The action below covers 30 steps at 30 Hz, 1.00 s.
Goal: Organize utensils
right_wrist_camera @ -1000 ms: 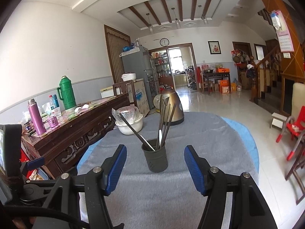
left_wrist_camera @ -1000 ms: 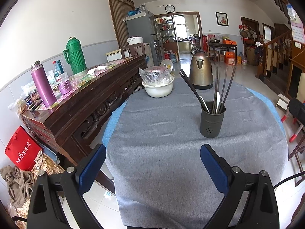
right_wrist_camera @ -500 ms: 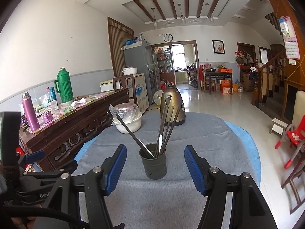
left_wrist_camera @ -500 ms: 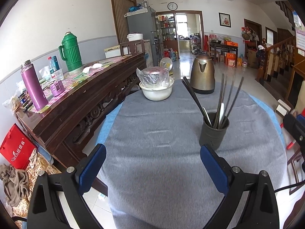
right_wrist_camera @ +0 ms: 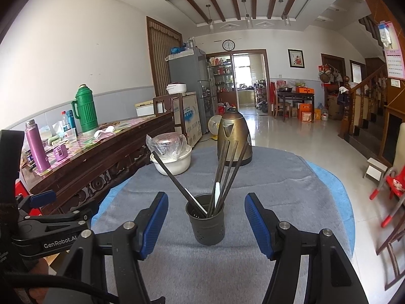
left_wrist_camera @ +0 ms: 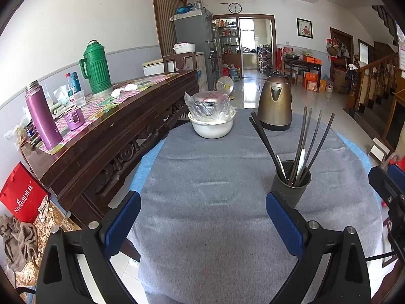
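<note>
Your right gripper (right_wrist_camera: 206,221) has its jaws wide open with nothing pinched. The dark utensil holder (right_wrist_camera: 205,219) sits right in the gap between the blue pads (right_wrist_camera: 154,221), but neither pad touches it. Your left gripper (left_wrist_camera: 202,224) is open too, jaws spread over bare grey cloth, with the holder (left_wrist_camera: 291,183) just past its right-hand pad and off to that side.

So the holder is your landmark. It stands upright on the grey-covered surface (right_wrist_camera: 227,266), and sticking out of it are several long dark chopsticks (right_wrist_camera: 229,167). Most fan up and away from you; one leans hard to the left (right_wrist_camera: 177,185). A couple of white-handled pieces (right_wrist_camera: 217,193) are tucked in among them, though I can't tell what they are.

Behind the holder, toward the far edge of the surface, there's a bronze kettle (right_wrist_camera: 234,136). Behind and to the left of the holder is a white bowl (right_wrist_camera: 173,163) with a plastic-wrapped metal pot (right_wrist_camera: 167,144) sitting in it. Further left of the holder, off the surface, a dark wooden sideboard (right_wrist_camera: 101,157) carries a green thermos (right_wrist_camera: 84,109) and a purple flask (right_wrist_camera: 38,147).
</note>
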Each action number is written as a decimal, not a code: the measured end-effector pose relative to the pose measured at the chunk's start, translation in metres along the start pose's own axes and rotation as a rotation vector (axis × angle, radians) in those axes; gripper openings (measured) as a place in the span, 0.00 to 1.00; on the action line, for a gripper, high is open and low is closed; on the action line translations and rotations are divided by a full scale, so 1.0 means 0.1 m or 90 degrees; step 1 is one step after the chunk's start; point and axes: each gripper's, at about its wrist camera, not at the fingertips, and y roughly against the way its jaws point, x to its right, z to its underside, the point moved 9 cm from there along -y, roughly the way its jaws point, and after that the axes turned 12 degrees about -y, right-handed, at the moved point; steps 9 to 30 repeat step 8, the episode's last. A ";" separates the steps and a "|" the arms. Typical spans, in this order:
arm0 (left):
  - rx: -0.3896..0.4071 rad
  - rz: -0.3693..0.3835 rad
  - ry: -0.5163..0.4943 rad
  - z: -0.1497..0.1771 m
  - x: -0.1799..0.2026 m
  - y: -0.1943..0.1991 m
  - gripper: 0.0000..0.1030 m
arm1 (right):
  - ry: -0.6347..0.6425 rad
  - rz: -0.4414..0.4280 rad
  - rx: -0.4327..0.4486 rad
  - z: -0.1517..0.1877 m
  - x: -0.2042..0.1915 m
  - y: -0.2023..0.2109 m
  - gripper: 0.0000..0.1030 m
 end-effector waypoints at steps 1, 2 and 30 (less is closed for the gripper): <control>0.000 0.000 0.001 0.00 0.01 0.00 0.96 | 0.000 -0.001 -0.002 0.00 0.00 -0.01 0.65; 0.001 0.002 0.000 -0.01 0.01 0.00 0.96 | -0.001 -0.002 -0.003 0.01 0.01 -0.02 0.65; -0.014 0.026 0.002 0.04 0.09 -0.17 0.96 | -0.005 -0.001 -0.016 0.07 0.05 -0.14 0.65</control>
